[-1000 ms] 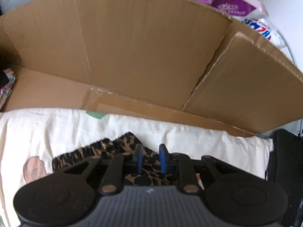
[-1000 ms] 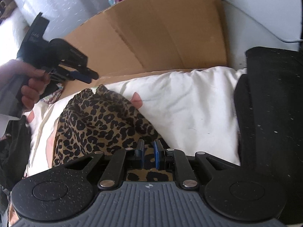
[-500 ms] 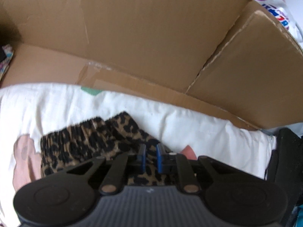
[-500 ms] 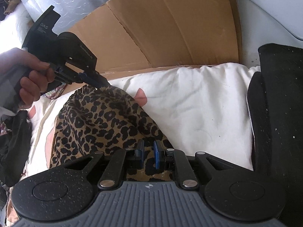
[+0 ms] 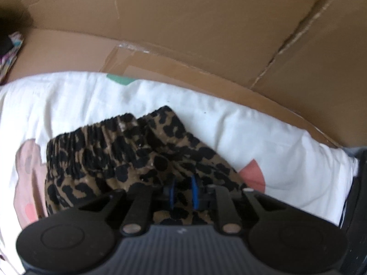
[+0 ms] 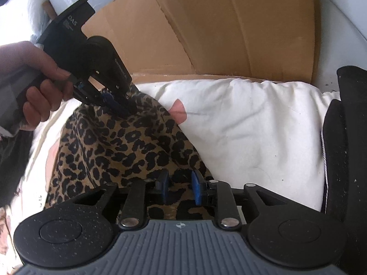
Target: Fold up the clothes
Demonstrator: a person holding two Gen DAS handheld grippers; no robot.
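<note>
A leopard-print garment (image 5: 128, 151) (image 6: 128, 146) with a gathered elastic waistband lies bunched on white bedding (image 5: 263, 142). My left gripper (image 5: 182, 190) points straight down at it; its jaws stand narrow and are opening slightly, with a fold of the print cloth pinched between the blue pads. The right wrist view shows that same left gripper (image 6: 119, 102), held by a hand (image 6: 41, 87), at the far raised edge of the garment. At the near edge, my right gripper (image 6: 180, 188) has jaws that are opening, the pads apart, cloth lying below them.
Brown cardboard (image 5: 183, 34) (image 6: 218, 34) stands as a wall behind the white bedding (image 6: 252, 126). A black fabric item (image 6: 344, 137) lies along the right side. Dark clothing (image 6: 13, 160) sits at the left. The bedding has pink and green patches.
The left gripper has sunk toward the bedding with the garment's far edge. The right gripper's pads, close together before, have spread apart over the near edge.
</note>
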